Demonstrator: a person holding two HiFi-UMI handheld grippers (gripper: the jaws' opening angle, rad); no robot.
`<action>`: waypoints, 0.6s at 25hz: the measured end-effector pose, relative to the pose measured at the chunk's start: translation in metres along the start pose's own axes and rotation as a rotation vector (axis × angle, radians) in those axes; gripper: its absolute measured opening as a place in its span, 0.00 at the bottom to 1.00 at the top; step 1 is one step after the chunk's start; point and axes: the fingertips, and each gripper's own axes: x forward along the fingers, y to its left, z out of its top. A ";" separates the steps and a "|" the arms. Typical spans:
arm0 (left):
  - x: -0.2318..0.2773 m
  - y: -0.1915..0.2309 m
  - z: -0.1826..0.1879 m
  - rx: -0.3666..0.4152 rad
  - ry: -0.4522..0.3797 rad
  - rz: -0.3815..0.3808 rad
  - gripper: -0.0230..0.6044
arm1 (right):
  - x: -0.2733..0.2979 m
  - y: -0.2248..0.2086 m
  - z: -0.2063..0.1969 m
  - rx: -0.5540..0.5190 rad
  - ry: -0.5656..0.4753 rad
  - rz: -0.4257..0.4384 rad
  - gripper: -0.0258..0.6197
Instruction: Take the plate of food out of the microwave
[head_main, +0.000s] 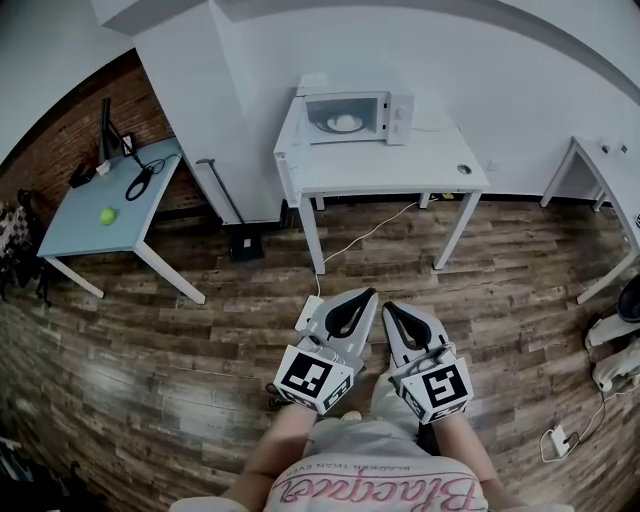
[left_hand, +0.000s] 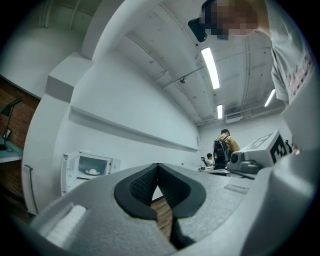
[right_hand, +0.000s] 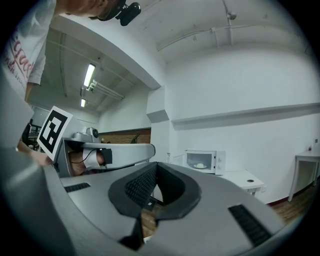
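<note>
A white microwave (head_main: 355, 117) stands at the back of a white table (head_main: 400, 180) across the room, its door swung open to the left. Inside sits a plate of pale food (head_main: 343, 122). The left gripper view shows the microwave (left_hand: 92, 166) small and far off, and the right gripper view shows it (right_hand: 202, 161) with the plate (right_hand: 200, 165) inside. My left gripper (head_main: 371, 293) and right gripper (head_main: 388, 306) are held low and side by side near my body, far short of the table. Both are shut with nothing between the jaws.
A light blue table (head_main: 90, 235) at the left carries a green ball (head_main: 107, 215), a lamp and cables. Another white table (head_main: 605, 175) stands at the right. A power strip (head_main: 556, 438) lies on the wood floor. People stand far back (left_hand: 225, 145).
</note>
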 end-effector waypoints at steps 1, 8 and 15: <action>0.005 0.003 0.000 0.003 -0.001 0.006 0.04 | 0.004 -0.005 -0.001 0.002 -0.001 0.003 0.06; 0.046 0.015 -0.013 -0.006 0.031 0.019 0.04 | 0.029 -0.046 -0.009 0.021 0.022 0.018 0.06; 0.086 0.036 -0.021 -0.011 0.041 0.045 0.04 | 0.057 -0.089 -0.014 0.042 0.026 0.021 0.06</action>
